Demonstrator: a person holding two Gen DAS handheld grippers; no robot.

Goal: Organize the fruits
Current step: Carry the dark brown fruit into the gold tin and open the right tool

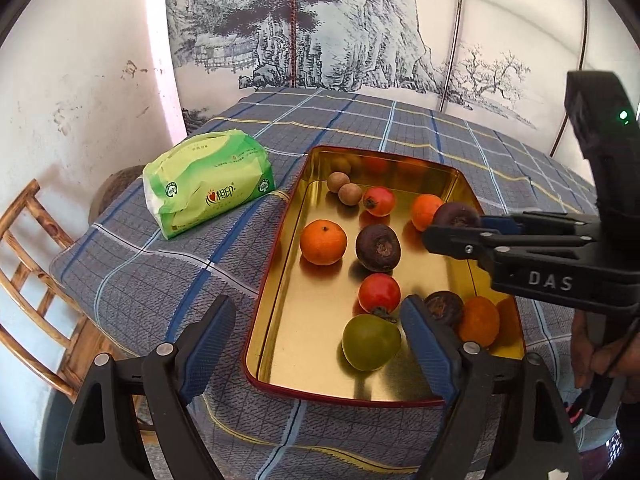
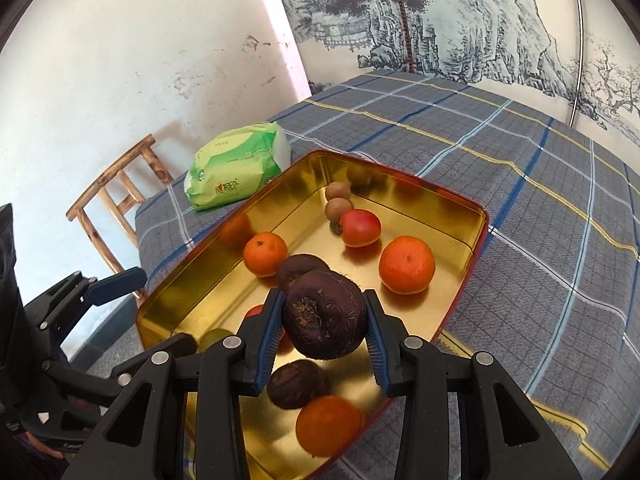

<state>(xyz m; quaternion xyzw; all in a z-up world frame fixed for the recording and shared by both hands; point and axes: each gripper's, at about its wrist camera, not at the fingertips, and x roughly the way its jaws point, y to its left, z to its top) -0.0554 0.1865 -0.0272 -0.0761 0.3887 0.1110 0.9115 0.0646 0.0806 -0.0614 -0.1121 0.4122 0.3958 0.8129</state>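
Plaid blue-grey tablecloth (image 1: pixel 168 280) is covering the table, with an ink landscape mural (image 1: pixel 320 28) behind it. Gold tin tray (image 1: pixel 280 280) is sitting on the cloth, holding the fruits.

Right gripper (image 2: pixel 326 322) is clamping a dark purple fruit (image 2: pixel 325 314) between its blue pads (image 2: pixel 269 334), both pads pressing on its sides, and is holding it above the tray. Just beyond its fingertips another dark purple fruit (image 2: pixel 298 270) is lying, touching an orange (image 2: pixel 265 254). Below the fingers a third dark fruit (image 2: pixel 296 384) and a second orange (image 2: pixel 329 426) are lying near the tray's near wall. Ahead and to the right of the fingers a larger orange (image 2: pixel 407 265) is sitting, with a red fruit (image 2: pixel 360 228) and two small brown fruits (image 2: pixel 338 200) further out.

Left gripper (image 1: pixel 320 344) is standing released, jaws wide, nothing pressed. Green fruit (image 1: pixel 371 342) is lying between its fingers, close to the right finger (image 1: pixel 428 348) and below a red fruit (image 1: pixel 379 293).

Green tissue pack (image 1: pixel 208 188) is lying on the cloth ahead and left of the left finger; wooden chair (image 1: pixel 36 280) is standing beyond the table edge.
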